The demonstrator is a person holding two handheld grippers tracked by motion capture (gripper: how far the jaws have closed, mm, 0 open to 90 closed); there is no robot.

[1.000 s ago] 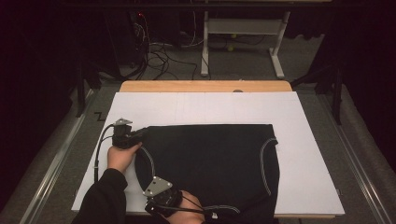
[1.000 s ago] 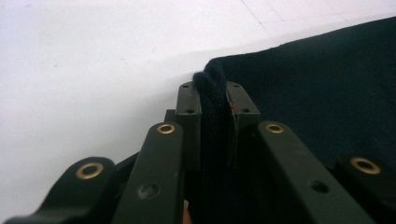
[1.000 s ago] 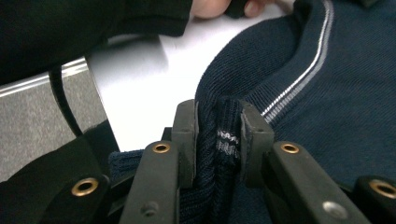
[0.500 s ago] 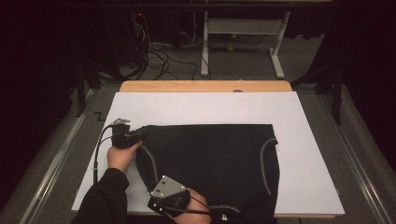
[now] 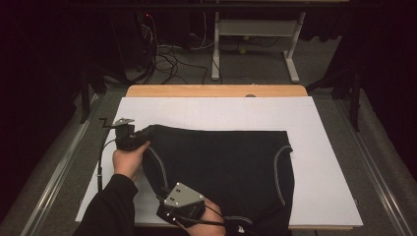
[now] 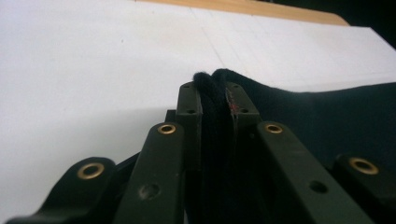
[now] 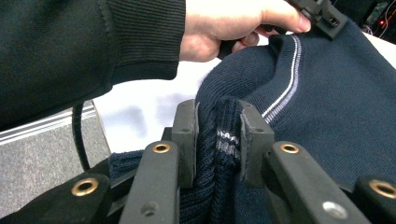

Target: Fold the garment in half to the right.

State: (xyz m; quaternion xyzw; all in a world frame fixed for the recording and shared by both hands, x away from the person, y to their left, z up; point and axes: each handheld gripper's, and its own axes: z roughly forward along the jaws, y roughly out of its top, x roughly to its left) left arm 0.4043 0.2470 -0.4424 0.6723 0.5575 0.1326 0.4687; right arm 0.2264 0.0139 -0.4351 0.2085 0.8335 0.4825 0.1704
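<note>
Both grippers are clamped onto the dark knit sweater [image 5: 221, 167], which lies spread across the white surface [image 5: 324, 123], filling the centre and lower middle of the high view. Its bottom edge runs off the near rim of the surface.

The left gripper [image 5: 142, 135], at middle left of the high view, has its fingers [image 6: 189, 105] pinching a bunched fold of the knit at the garment's upper left corner. The left gripper view shows the fabric squeezed tight between them. The right gripper [image 5: 164, 209], at the bottom of the frame, has its fingers [image 7: 184, 135] pinching a thick ribbed edge with a pale stripe, and the cloth bulges between the pads.

What could go wrong here? The left bite looks shallow, just a rolled lip of knit, so a brisk lift could slide it out and drop that corner. The right fingers hold a fat wad, and that may take in more than one layer and drag the body crooked. The part hanging over the near edge could also pull the sweater off the surface.

The sweater's long axis runs left to right across the frame. Pale-trimmed curved openings sit at the left [image 5: 160, 164] and right [image 5: 280, 172] ends. Which end is the neck I cannot tell.
</note>
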